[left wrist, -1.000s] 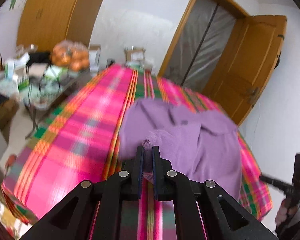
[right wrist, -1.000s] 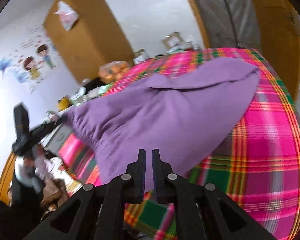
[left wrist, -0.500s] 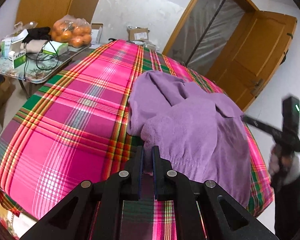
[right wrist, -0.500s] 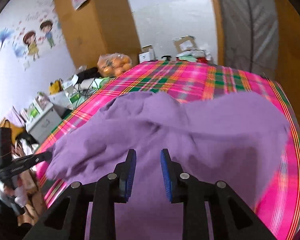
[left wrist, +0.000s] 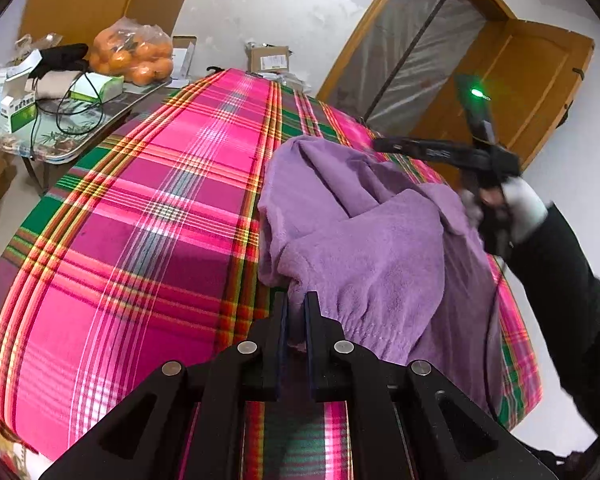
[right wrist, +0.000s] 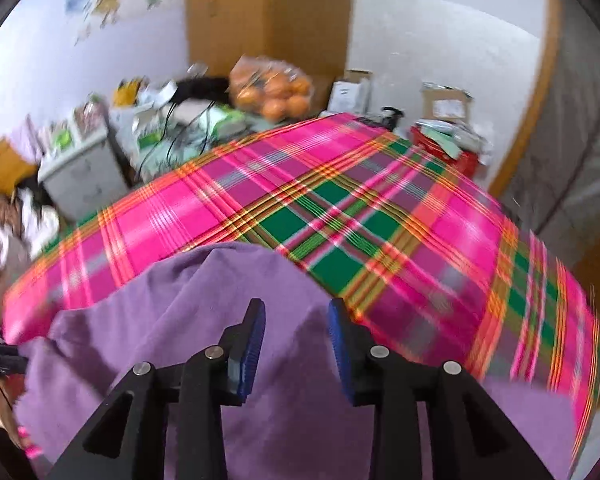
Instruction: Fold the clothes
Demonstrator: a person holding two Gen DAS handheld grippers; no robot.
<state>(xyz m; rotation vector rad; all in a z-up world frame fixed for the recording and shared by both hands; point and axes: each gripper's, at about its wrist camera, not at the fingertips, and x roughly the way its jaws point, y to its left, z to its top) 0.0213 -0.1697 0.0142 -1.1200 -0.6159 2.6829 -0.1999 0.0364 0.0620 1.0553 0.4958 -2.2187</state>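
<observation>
We pinch the elastic hem of the purple garment in the left gripper – jaws nearly shut; the garment lies bunched on the plaid cloth. The right gripper hovers wide open, empty – risk: one-sided pulling drags the bunch
</observation>
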